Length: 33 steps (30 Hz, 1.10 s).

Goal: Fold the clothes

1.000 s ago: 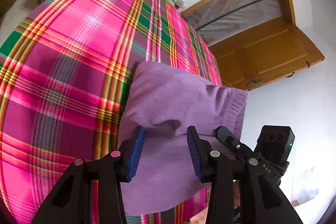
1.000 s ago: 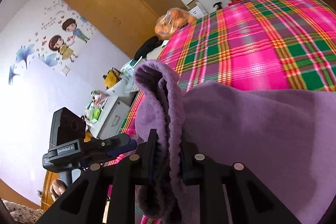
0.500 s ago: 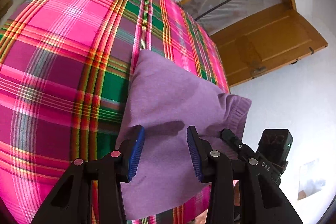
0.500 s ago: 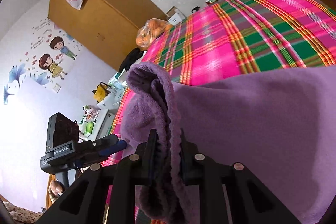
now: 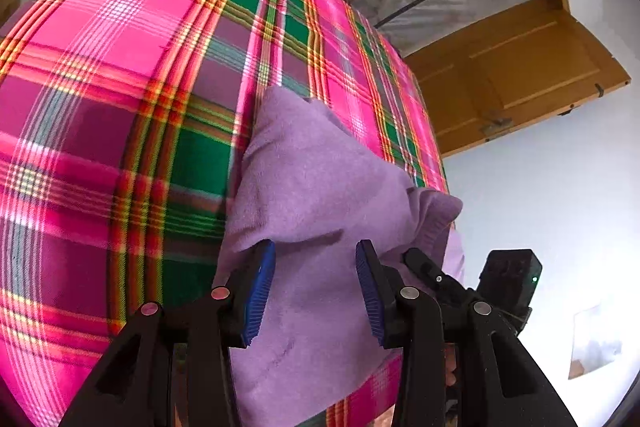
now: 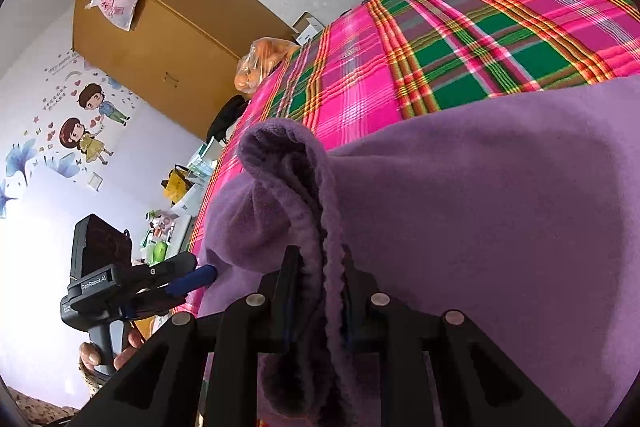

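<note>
Currently the plaid bedspread (image 5: pixel 132 115) carries the purple garment (image 5: pixel 320 187), which lies near the bed's front edge. My right gripper (image 6: pixel 318 291) clamps a bunched, ribbed fold of the purple garment, raising that fold above the flat part. My left gripper (image 5: pixel 316 279) hovers over the garment with its blue pads (image 5: pixel 260 287) spread wide, gripping nothing.

Left gripper (image 5: pixel 315 287): black angular frame, ribbed blue pads (image 5: pixel 260 291), silver round screws. Right gripper (image 6: pixel 316 291): matching black frame, silver screws. A black camera block (image 6: pixel 100 251) lettered "GenRobot.AI" is mounted above the handle; bare-skinned fingers (image 6: pixel 128 343) are seen.
</note>
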{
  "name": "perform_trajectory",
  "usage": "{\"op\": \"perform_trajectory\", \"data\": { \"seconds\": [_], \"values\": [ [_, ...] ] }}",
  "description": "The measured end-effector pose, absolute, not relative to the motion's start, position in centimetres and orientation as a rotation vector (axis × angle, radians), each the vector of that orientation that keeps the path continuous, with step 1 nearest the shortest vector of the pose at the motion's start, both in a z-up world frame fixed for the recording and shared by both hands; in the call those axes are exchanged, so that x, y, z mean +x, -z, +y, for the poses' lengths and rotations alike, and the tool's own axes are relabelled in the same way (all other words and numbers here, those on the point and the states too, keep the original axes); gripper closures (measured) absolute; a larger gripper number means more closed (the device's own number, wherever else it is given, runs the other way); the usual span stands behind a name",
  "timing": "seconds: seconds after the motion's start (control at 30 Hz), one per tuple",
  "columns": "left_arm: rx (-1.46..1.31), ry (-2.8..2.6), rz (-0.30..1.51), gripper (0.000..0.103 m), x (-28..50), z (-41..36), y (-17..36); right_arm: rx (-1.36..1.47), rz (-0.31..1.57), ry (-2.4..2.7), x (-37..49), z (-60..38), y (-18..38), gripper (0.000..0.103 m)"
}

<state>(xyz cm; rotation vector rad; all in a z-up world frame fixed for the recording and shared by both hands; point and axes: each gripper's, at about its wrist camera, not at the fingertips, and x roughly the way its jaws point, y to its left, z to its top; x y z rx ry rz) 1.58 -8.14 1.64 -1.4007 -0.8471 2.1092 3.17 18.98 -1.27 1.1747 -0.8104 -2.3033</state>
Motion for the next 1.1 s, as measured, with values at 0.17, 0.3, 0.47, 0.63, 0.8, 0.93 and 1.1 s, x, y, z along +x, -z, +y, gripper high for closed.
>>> {"op": "perform_trajectory", "data": {
  "seconds": [0.17, 0.3, 0.47, 0.63, 0.8, 0.93, 1.1],
  "values": [
    [-1.404, -2.107, -0.844, 0.060, 1.1, -7.6, -1.7, 1.145, -0.803, 2.302, 3.3, 19.3, 0.7, 0.084],
    [-1.408, -2.104, -0.845, 0.060, 0.6, -7.3, -1.6, 1.143, -0.831, 2.323, 3.1, 20.2, 0.8, 0.087],
    [-1.411, -2.100, -0.842, 0.060, -0.1, -6.8, -1.5, 1.159, -0.849, 2.362, 2.8, 21.1, 1.4, 0.087],
    [-1.399, -2.119, -0.800, 0.060, -1.1, -6.1, -2.1, 1.047, -0.771, 2.461, 3.2, 20.9, -0.5, 0.087],
    [-1.396, -2.132, -0.776, 0.060, -2.5, -5.5, -2.4, 1.078, -0.648, 2.429, 2.1, 19.1, -1.0, 0.083],
    [-1.417, -2.113, -0.808, 0.060, -3.3, -5.6, -1.8, 1.123, -0.628, 2.398, 1.4, 18.7, -0.4, 0.072],
    [-1.423, -2.107, -0.812, 0.060, -4.0, -5.7, -1.5, 1.109, -0.616, 2.383, 1.0, 18.4, -0.2, 0.092]
  ]
}}
